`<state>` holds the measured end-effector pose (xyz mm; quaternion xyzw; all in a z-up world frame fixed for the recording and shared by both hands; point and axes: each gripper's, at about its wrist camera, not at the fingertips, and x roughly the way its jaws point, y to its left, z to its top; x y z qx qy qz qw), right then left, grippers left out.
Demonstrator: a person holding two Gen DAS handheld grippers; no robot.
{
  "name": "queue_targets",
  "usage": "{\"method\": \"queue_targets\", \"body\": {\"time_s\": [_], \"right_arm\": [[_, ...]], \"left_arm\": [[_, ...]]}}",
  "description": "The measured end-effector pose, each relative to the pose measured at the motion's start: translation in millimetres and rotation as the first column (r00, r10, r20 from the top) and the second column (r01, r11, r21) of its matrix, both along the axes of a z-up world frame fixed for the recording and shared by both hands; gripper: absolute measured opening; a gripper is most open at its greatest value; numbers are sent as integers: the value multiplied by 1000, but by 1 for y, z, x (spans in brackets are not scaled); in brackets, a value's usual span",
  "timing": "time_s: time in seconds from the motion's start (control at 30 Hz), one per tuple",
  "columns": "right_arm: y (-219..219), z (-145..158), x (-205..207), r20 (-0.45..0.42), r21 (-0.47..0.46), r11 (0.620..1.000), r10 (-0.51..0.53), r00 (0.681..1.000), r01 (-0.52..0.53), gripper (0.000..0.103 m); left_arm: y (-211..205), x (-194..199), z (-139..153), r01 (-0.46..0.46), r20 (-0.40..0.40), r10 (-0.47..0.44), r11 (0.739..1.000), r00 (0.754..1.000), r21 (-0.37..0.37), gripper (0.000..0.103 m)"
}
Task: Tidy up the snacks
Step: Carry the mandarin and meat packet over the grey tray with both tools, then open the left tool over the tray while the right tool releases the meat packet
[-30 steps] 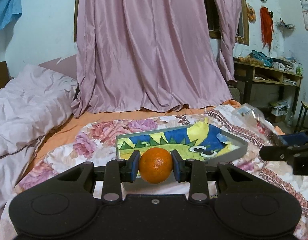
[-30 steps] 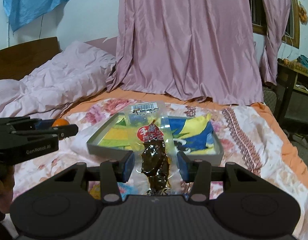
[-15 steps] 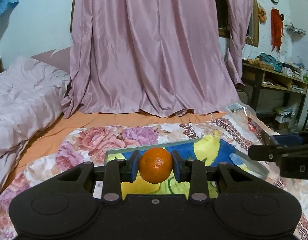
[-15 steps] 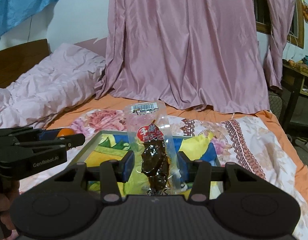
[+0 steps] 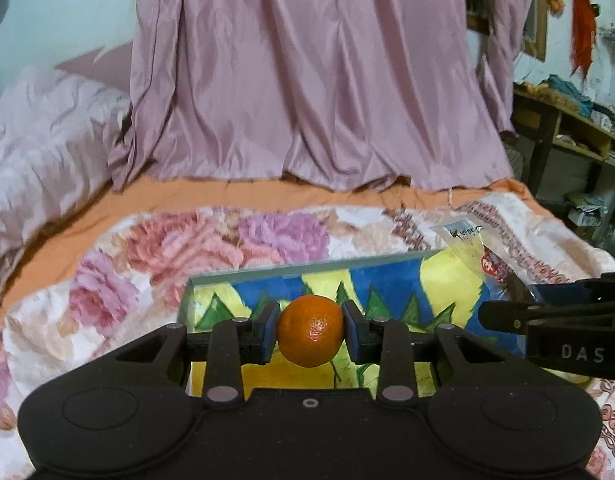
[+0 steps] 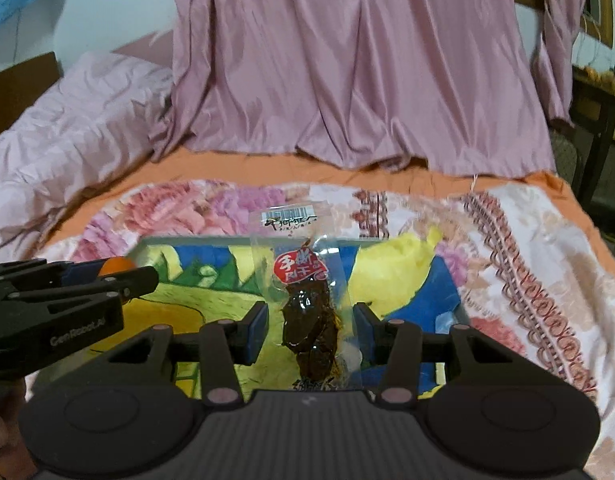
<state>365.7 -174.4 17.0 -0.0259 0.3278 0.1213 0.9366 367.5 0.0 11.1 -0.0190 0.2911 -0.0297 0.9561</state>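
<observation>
Both tongs grip: left tongs (image 5: 309,336) pinch an orange (image 5: 310,331), right tongs (image 6: 310,334) (wider) a snack packet (image 6: 307,300).

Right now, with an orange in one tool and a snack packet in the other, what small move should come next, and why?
Probably lower both a little and let go. The left tool holds the orange over the near part of the tray, and the right tool holds the snack packet above the tray's patterned cloth. Both already seem to be above the tray, so only the drop remains.
</observation>
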Motion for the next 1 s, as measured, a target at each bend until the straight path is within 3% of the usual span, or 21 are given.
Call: {"method": "queue_targets", "body": {"time_s": [0.4,0.57,0.67,0.8,0.93,1.0], "right_arm": [[-4,-42,20,-127,-20,999,-32,991,30,51],[-8,-51,20,-156,-26,999,-35,987,31,52],[-9,-52,18,-149,-39,999,-39,988,34,53],[-12,-47,15,-145,-20,999,-43,989,41,55],[-13,-40,7,-116,-12,999,-38,993,36,57],[-13,-36,2,-96,-21,999,-34,995,32,63]], "left_arm": [[-3,19,-45,5,-157,-3,1000,988,11,36],[-5,18,-50,16,-175,-11,999,985,30,37],[-5,17,-48,13,-171,-7,999,985,38,45],[-1,14,-42,-6,-161,9,1000,987,18,62],[0,10,-38,-6,-150,9,1000,989,25,64],[0,6,-34,-3,-140,6,1000,990,27,72]]}}
